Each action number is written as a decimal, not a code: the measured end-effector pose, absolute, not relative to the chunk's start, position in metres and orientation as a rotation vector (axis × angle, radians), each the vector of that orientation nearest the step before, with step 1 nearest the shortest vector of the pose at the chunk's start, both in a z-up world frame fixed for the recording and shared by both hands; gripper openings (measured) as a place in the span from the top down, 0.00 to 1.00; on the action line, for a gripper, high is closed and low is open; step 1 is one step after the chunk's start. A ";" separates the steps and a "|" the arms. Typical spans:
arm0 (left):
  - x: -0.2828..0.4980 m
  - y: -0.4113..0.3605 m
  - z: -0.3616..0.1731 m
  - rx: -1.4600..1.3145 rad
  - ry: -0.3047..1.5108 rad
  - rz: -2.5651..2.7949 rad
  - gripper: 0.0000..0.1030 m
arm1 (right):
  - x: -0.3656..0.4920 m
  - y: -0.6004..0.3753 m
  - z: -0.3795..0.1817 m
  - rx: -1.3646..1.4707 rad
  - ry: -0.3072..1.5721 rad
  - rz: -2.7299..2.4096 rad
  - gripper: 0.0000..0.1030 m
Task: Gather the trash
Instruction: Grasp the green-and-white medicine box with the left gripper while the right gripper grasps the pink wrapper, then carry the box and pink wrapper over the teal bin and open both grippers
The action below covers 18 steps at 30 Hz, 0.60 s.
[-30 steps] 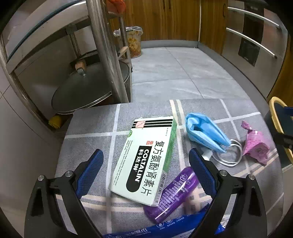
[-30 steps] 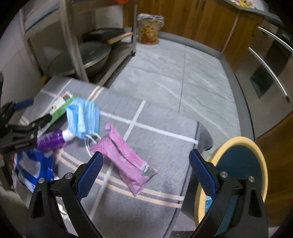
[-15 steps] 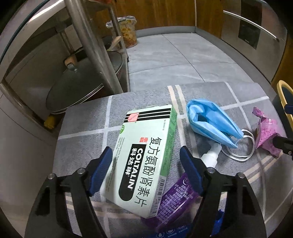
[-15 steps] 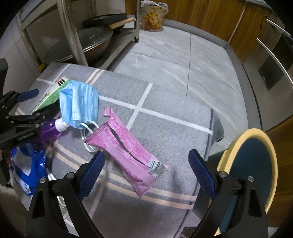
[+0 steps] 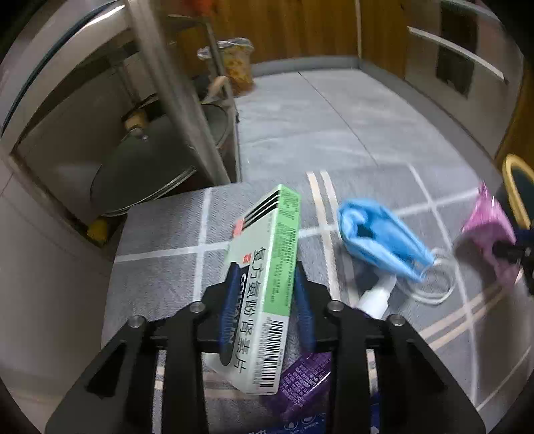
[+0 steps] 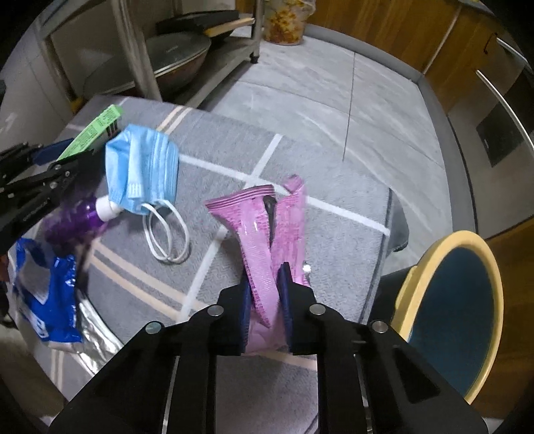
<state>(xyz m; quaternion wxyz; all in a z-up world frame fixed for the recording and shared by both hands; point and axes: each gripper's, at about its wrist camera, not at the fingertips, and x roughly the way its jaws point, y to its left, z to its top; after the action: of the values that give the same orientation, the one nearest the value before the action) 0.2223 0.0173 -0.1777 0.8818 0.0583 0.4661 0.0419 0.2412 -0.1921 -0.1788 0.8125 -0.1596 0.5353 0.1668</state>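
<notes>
My left gripper (image 5: 265, 283) is shut on a green and white medicine box (image 5: 267, 267), tilted up on its edge above the grey table cloth (image 5: 160, 233). My right gripper (image 6: 265, 283) is shut on a pink snack wrapper (image 6: 263, 227), lifted off the cloth. A blue face mask (image 6: 142, 170) with white loops lies between them, over the white cap of a purple bottle (image 6: 75, 217). The mask (image 5: 377, 237) and the bottle (image 5: 303, 377) also show in the left wrist view. A blue plastic bag (image 6: 46, 287) lies at the near left.
A yellow-rimmed blue bin (image 6: 450, 307) stands at the table's right edge. A metal rack (image 6: 140, 56) with a wok lid stands behind the table on the left. A lined waste bin (image 6: 283, 20) stands on the floor at the far wall.
Both grippers have closed: the left on the medicine box, tipping it onto its edge, and the right on the pink wrapper, lifting it.
</notes>
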 end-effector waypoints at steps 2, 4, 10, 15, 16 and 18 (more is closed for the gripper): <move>0.219 0.028 -0.171 0.068 0.954 0.103 0.78 | 0.238 -0.194 -0.175 -0.334 1.137 0.360 0.84; 0.217 0.044 -0.164 -0.011 0.941 0.119 0.80 | 0.235 -0.195 -0.171 -0.332 1.127 0.365 0.84; 0.205 0.088 -0.152 -0.285 0.904 0.140 0.81 | 0.231 -0.203 -0.157 -0.287 1.095 0.356 0.87; 0.199 0.083 -0.133 -0.278 0.855 0.130 0.81 | 0.229 -0.209 -0.144 -0.260 1.065 0.342 0.89; 0.198 0.081 -0.128 -0.272 0.840 0.127 0.81 | 0.229 -0.211 -0.142 -0.248 1.063 0.339 0.89; 0.195 0.071 -0.117 -0.246 0.806 0.115 0.81 | 0.229 -0.216 -0.134 -0.226 1.049 0.330 0.89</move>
<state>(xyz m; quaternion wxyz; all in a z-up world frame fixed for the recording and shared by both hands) 0.1955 0.0713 -0.1173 0.9110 -0.1192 0.3909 0.0560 0.2285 -0.2157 -0.1345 0.8467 -0.1070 0.4972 0.1564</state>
